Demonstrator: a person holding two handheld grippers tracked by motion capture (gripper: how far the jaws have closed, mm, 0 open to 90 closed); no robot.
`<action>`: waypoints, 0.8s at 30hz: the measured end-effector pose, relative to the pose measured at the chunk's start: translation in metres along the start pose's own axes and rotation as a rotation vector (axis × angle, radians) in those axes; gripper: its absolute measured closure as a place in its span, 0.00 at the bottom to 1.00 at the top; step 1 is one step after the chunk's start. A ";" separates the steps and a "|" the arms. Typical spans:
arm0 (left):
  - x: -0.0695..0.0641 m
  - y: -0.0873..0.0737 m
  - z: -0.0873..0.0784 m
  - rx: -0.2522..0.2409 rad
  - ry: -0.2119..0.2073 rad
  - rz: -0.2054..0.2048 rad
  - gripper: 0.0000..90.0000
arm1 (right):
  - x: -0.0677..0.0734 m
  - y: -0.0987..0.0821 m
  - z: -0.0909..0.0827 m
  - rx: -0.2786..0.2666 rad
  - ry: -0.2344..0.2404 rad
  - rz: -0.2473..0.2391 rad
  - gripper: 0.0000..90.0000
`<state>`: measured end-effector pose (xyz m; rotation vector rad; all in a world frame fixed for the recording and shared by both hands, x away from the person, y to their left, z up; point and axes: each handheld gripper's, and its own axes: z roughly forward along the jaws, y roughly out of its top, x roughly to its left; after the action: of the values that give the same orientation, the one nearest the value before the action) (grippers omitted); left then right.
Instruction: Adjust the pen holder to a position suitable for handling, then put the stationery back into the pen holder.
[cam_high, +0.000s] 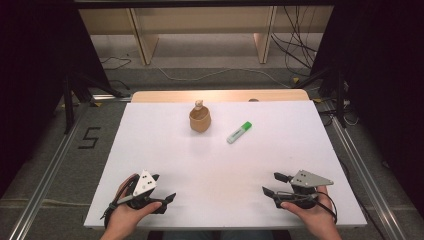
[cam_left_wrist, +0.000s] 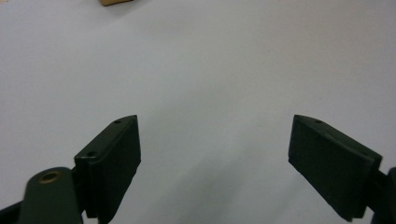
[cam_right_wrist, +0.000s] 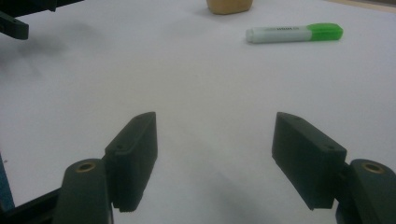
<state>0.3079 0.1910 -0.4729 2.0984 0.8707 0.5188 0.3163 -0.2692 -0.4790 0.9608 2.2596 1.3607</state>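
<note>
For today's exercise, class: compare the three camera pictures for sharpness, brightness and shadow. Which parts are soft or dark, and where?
High view: the white table is evenly lit and the surroundings are dark. Left gripper view: the near jaws are dark and soft-edged, and the brown cup at the top edge is cropped. Right gripper view: the green highlighter is fairly sharp, and the left gripper casts a soft shadow.

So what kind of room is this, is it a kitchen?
Not a kitchen; it looks like a lab or workshop set up for recording. A person holds the left gripper and right gripper over a plain white table, with loose cables on the floor and metal rails alongside.
</note>
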 end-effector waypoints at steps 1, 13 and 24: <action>0.000 0.000 -0.001 -0.002 0.001 0.004 0.19 | 0.000 0.000 0.001 0.001 0.001 0.000 0.35; 0.001 -0.001 -0.002 -0.010 0.009 0.013 0.19 | -0.003 0.002 0.005 -0.003 -0.007 0.006 0.35; 0.002 -0.001 -0.003 -0.030 0.022 -0.004 0.30 | -0.002 0.002 0.003 -0.003 -0.010 0.004 0.35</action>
<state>0.3078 0.1944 -0.4718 2.0671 0.8745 0.5506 0.3206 -0.2684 -0.4783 0.9702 2.2481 1.3580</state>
